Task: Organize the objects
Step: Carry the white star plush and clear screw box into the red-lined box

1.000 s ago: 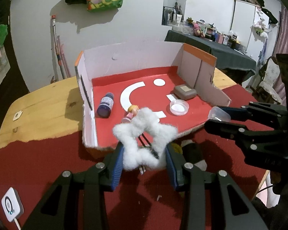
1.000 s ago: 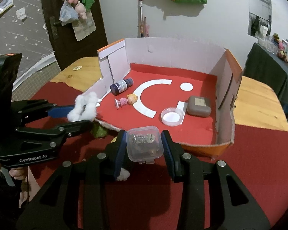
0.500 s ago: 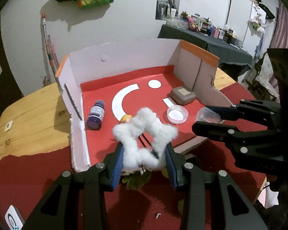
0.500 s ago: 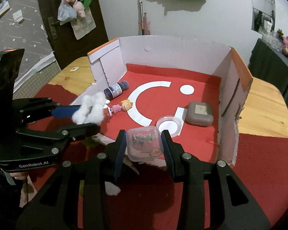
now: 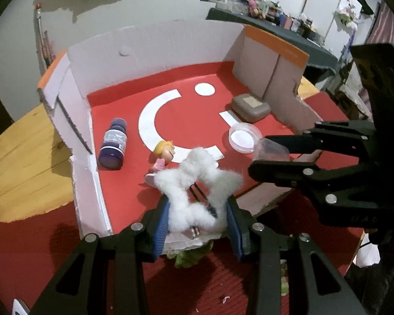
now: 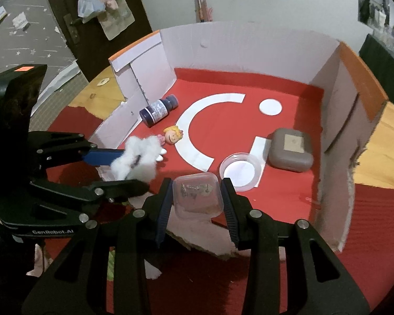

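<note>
In the left wrist view, your left gripper [image 5: 198,216] is clamped on the fluffy white star [image 5: 195,183], carried just over the torn front edge of the cardboard box [image 5: 155,44], I judge so it can drop onto the red floor beside the little doll [image 5: 163,155]. In the right wrist view, your right gripper [image 6: 197,204] pinches the small clear lidded container [image 6: 197,195] above that same front edge, near the round clear dish [image 6: 240,170], likely to land in open space short of the grey case [image 6: 291,153].

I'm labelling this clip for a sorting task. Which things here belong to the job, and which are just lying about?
Job:
left gripper holding white fluffy star
right gripper holding clear plastic box
cardboard tray
purple bottle, doll, grey case, clear lid

Lying about:
green scrap
side table clutter
</note>
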